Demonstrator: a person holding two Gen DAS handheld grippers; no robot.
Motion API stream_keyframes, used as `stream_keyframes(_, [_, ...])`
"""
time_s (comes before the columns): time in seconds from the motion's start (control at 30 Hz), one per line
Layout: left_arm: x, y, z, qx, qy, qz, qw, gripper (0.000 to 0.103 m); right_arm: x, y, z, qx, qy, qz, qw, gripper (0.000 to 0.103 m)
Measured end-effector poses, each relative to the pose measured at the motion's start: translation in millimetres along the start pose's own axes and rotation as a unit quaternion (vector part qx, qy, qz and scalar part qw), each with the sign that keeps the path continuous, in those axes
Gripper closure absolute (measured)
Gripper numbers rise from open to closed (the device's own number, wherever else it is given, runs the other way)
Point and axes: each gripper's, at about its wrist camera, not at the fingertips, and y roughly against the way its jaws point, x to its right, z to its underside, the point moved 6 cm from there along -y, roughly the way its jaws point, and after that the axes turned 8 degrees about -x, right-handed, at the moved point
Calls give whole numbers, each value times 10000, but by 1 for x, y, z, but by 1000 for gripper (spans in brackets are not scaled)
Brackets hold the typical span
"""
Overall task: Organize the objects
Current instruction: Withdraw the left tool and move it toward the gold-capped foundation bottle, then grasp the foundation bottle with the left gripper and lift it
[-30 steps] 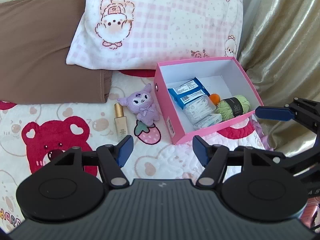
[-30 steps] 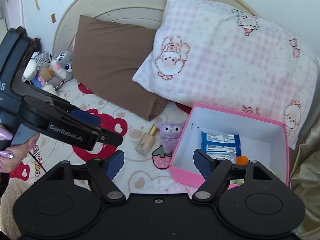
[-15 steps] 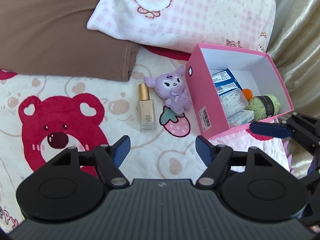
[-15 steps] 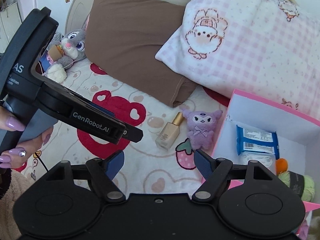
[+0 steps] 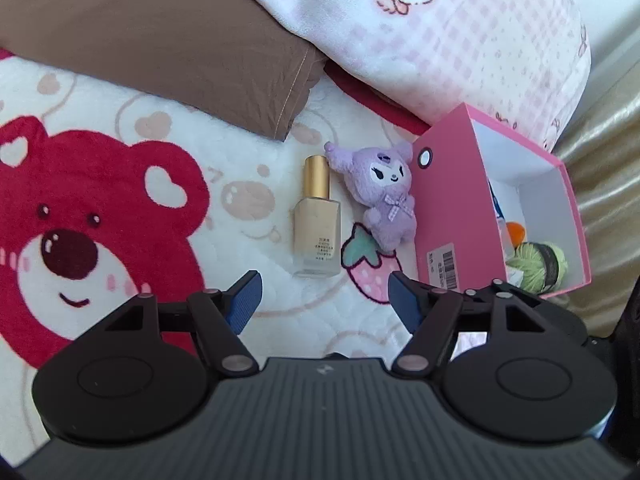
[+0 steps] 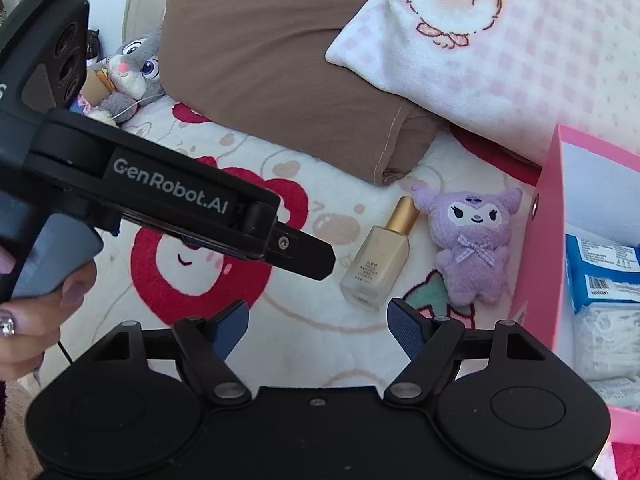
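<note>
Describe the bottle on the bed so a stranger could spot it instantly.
Find the pink box on the bear-print blanket, below the brown pillow. Left of the box lies a purple plush; the bottle lies flat beside it, on its far side from the box. It alone is hard and beige, with a gold cap.

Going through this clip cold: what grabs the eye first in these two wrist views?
Probably the big red bear print on the bedspread, left of centre. Next come the purple plush toy and the gold-capped bottle lying side by side, just left of the open pink box. The left hand-held gripper is open and empty, below the bottle.
</note>
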Motion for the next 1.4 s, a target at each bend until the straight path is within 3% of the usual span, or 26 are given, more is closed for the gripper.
stream_keyframes(0.1, [-10,-19,0,74,203,244,9995,35,7,-21,2,110,55,157,9998,23])
stream_keyframes(0.27, [-18,-41,-4,303,153,312,9989,40,12,-46,6,189,282,445,9984,23])
stream_keyframes(0.37, [-17,-54,-5,429,40,318,9986,58,15,-56,5,261,284,427,9983,24])
stream_keyframes(0.43, [-14,-65,-5,420,-41,228,9988,71,16,-63,5,290,322,439,9981,38])
stream_keyframes(0.47, [-13,-69,-5,463,-81,201,9987,74,17,-67,4,301,351,468,9978,42])
stream_keyframes(0.63, [-10,-69,-4,580,-150,166,9981,77,26,-74,5,346,193,645,9971,55])
stream_keyframes(0.9, [-19,-62,10,26,409,660,9970,77,23,-56,24,159,-4,367,9992,56])
stream_keyframes(1.0, [-24,-57,25,-312,873,699,9932,79,20,-49,35,-70,-205,80,9997,56])
stream_keyframes(1.2, [-26,-56,31,-175,828,544,9949,79,15,-51,47,-198,-76,-47,9998,58])
stream_keyframes(1.4, [-30,-67,29,-227,979,752,9921,73,11,-56,49,-180,19,100,9998,52])
